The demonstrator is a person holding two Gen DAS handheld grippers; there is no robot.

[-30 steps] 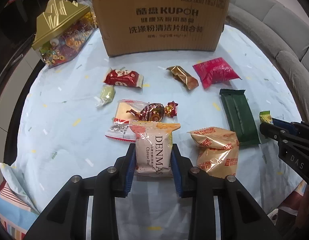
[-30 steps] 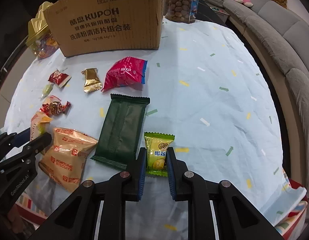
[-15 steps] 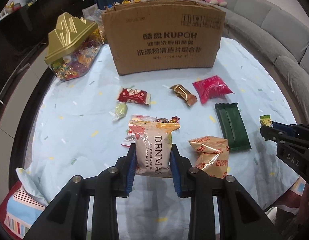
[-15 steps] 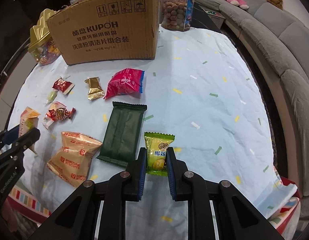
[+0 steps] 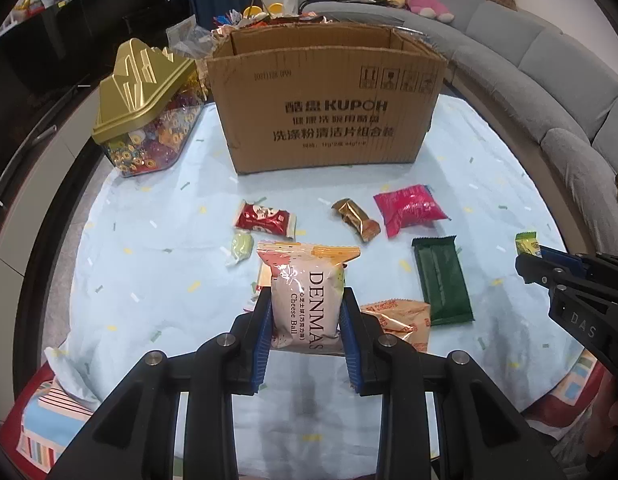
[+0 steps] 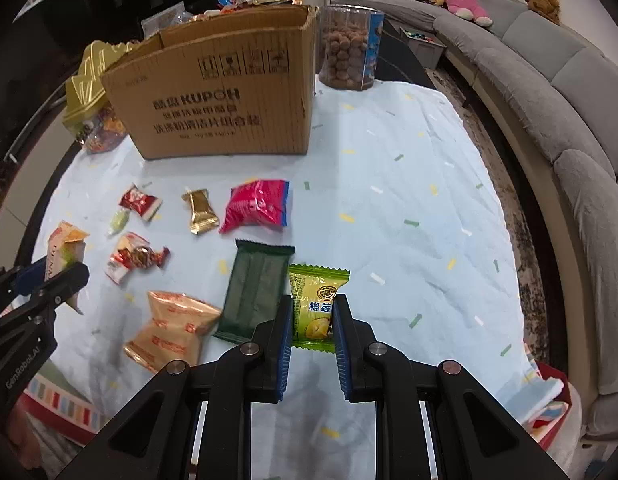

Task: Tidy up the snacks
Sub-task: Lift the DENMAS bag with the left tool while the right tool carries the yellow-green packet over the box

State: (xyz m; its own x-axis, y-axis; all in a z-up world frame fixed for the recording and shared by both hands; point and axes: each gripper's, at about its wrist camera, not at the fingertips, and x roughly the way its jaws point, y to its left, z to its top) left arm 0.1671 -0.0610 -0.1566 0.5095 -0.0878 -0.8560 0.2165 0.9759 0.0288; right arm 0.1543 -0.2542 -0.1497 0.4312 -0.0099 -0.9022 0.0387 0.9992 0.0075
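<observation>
Left tool (image 5: 307, 316) clamps the Denmas packet (image 5: 307, 296); right tool (image 6: 312, 322) clamps the durian candy (image 6: 315, 306).

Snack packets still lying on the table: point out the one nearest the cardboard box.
The red-and-white candy packet, lying left of the gold-wrapped candy; it sits slightly closer to the cardboard box than the pink packet.

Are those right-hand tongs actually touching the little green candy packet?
Touching. The right wrist view shows the right tongs shut on the green candy packet, both blue pads pressed against its sides with no gap.

"KUPOH" on cardboard box (image 5: 329, 108), "DENMAS" on pouch (image 5: 307, 304)
</observation>
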